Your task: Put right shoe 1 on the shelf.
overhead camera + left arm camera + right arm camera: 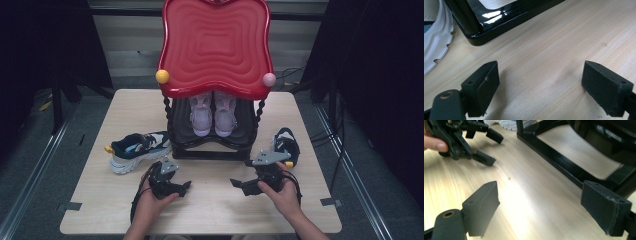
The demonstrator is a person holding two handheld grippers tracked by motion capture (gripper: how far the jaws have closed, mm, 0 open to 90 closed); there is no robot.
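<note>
From the left of the high view I see a navy-and-white sneaker [137, 150] lying on the wooden table [210, 210], just beside the rack's left leg; its long axis runs across the table, toe toward the rack, yellow heel tab toward the left edge. My left gripper [186, 185] sits just below it, jaws spread wide with nothing between them, bare wood under them in the left gripper view. In the middle stands a black shoe rack [215, 142] with a red wavy top; its lower shelf holds a pair of pink sneakers [213, 114] side by side, toes toward me. My right gripper [235, 183] is also wide open, empty. Behind it, near the rack's right leg, lies a dark blue shoe [286, 146].
</note>
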